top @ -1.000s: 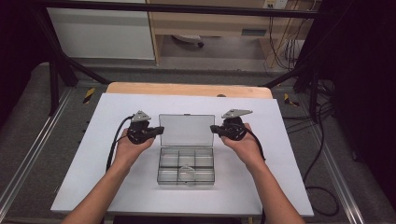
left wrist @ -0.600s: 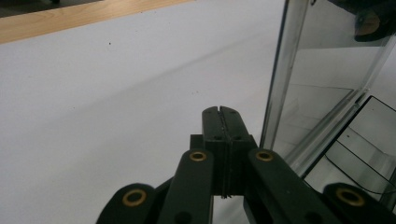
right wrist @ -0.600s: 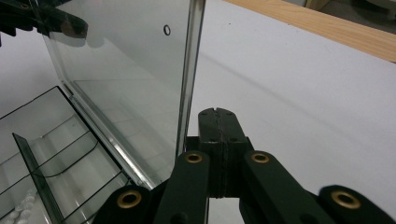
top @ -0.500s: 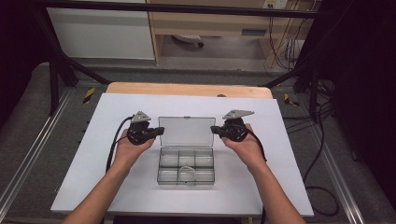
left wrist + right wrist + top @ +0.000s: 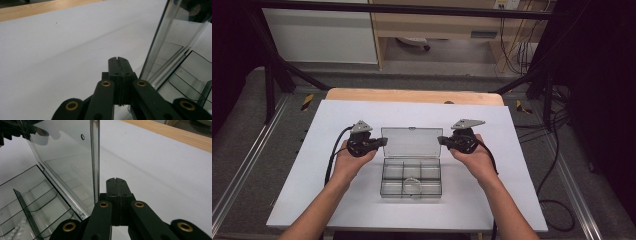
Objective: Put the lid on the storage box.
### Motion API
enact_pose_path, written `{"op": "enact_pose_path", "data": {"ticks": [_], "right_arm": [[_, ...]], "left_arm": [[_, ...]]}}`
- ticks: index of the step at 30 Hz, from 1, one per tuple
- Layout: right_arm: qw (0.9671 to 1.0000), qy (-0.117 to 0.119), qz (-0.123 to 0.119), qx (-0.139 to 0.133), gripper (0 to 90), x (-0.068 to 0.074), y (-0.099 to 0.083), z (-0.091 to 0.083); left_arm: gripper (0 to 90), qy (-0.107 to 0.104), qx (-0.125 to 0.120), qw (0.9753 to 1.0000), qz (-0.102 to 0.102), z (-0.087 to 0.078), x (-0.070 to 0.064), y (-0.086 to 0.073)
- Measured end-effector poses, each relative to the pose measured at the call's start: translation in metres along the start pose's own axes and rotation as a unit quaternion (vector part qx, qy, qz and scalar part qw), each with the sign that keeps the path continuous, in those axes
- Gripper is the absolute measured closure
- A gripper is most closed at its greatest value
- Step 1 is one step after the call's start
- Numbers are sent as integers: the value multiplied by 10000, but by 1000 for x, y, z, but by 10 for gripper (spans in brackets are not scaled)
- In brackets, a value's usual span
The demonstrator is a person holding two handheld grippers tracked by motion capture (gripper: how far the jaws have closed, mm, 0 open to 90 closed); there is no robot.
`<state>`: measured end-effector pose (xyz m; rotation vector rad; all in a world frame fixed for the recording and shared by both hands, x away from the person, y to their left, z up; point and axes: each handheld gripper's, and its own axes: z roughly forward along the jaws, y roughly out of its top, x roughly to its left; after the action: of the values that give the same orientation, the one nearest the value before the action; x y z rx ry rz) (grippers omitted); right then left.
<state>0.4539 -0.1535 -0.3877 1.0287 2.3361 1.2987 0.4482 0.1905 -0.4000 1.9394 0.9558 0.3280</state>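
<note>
Organizer box (image 5: pixel 411 177) lid up | white beads (image 5: pixel 411 186) front-centre compartment | both grippers' fingers clenched, empty

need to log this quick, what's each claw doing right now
left claw: closed, holding nothing, beside the open lid of the clear box
right claw: closed, holding nothing, beside the lid

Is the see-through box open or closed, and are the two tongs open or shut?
Clear box: open, on the white table.
Lid: standing up at the back.
Left tongs: shut, empty, beside the lid's left edge.
Right tongs: shut, empty, beside the lid's right edge.
</note>
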Motion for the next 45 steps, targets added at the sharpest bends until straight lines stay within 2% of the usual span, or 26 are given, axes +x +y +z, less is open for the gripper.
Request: {"op": "enact_pose_path", "data": {"ticks": [15,17,25,30,32,40,43,45], "right_arm": [[9999,105,5,-37,900,6,-4,-5],[9999,130,-59,-28,900,9,-6,-6],[9996,182,-200,30,900,22,-21,-17],[9996,97,-266,54,900,25,-26,-20],[9997,55,-252,47,900,25,-25,-21],[9993,-134,-340,-17,900,21,-10,-22],[9991,-285,-292,-77,767,20,-4,-23],[9989,-373,-239,-136,611,19,0,-24]], "left_arm": [[899,-97,-30,9999,29,-7,-5,-7],[899,-125,-25,9999,38,-9,-6,-9],[899,-251,-42,9996,89,-26,-12,-22],[899,-214,-78,9997,92,-33,-14,-24],[899,-173,-68,9997,160,-35,-15,-23],[890,-19,-110,9997,217,-39,-15,-21],[771,124,-201,9995,197,-41,-14,-20],[646,307,-253,9990,209,-44,-14,-19]]}}
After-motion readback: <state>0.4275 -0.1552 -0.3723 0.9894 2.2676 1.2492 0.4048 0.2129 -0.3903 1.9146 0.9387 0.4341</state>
